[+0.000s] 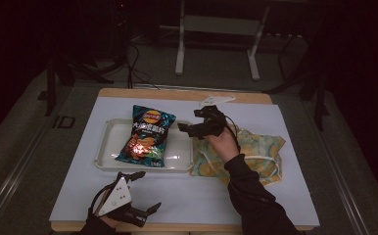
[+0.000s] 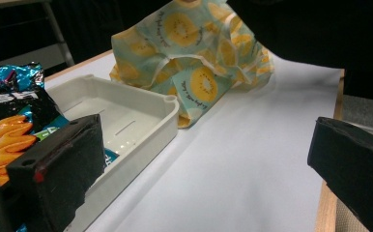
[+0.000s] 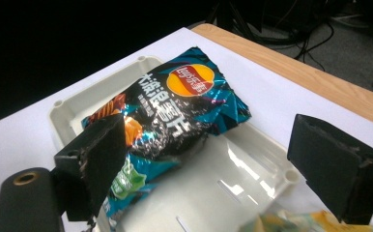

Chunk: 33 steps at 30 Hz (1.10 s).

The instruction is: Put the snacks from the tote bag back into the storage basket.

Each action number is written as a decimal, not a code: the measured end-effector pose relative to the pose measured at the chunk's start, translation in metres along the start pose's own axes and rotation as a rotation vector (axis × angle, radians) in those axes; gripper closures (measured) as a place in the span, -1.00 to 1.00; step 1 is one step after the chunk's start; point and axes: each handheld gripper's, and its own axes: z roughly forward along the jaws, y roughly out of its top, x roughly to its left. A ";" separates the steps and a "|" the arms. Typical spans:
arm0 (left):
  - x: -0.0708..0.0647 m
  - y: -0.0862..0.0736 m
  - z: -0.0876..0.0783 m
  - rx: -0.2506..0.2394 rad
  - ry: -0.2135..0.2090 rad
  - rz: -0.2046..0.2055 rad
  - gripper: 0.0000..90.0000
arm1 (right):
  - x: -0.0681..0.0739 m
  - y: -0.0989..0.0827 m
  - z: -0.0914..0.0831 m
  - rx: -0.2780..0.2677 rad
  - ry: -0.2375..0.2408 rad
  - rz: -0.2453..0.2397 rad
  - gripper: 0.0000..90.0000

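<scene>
A blue and black chips bag lies in a white tray on the left half of the white-covered table. To its right lies a cloth bag with a yellow fruit print. My right gripper hovers open over the tray's right end, pointing at the chips bag, with nothing between its jaws. My left gripper rests open near the table's front edge, in front of the tray. It faces the cloth bag and holds nothing.
A pale three-cornered plate lies near the table's far wooden edge. Beyond the table stand a white frame's legs and cables on the dark floor. A dark sleeve crosses above the cloth bag.
</scene>
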 end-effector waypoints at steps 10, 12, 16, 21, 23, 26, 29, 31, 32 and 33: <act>0.000 0.000 0.001 0.004 0.000 0.003 -0.99 | -0.025 -0.017 -0.042 -0.032 -0.089 0.008 -0.69; 0.000 0.000 0.001 0.005 0.000 0.004 -0.99 | -0.029 -0.020 -0.048 -0.043 -0.093 0.008 -0.69; 0.000 0.000 0.001 0.007 -0.002 0.006 -0.99 | -0.039 -0.029 -0.063 -0.044 -0.137 0.011 -0.69; 0.000 0.000 0.002 0.012 -0.003 0.006 -0.99 | -0.051 -0.042 -0.084 -0.069 -0.177 0.034 -0.69; -0.001 0.000 0.002 0.012 -0.003 0.007 -0.99 | -0.054 -0.045 -0.090 -0.074 -0.191 0.035 -0.69; 0.000 0.000 0.002 0.012 -0.001 0.007 -0.99 | -0.058 -0.052 -0.100 -0.069 -0.220 0.039 -0.69; 0.000 -0.001 0.002 0.014 0.000 0.008 -0.99 | -0.062 -0.059 -0.110 -0.077 -0.245 0.048 -0.69; 0.000 -0.001 0.002 0.015 -0.001 0.009 -0.99 | -0.065 -0.064 -0.117 -0.084 -0.268 0.048 -0.69; 0.000 -0.001 0.002 0.016 -0.001 0.010 -0.99 | -0.065 -0.066 -0.120 -0.087 -0.275 0.050 -0.69; 0.000 -0.001 0.002 0.016 -0.001 0.010 -0.99 | -0.065 -0.066 -0.120 -0.087 -0.275 0.050 -0.69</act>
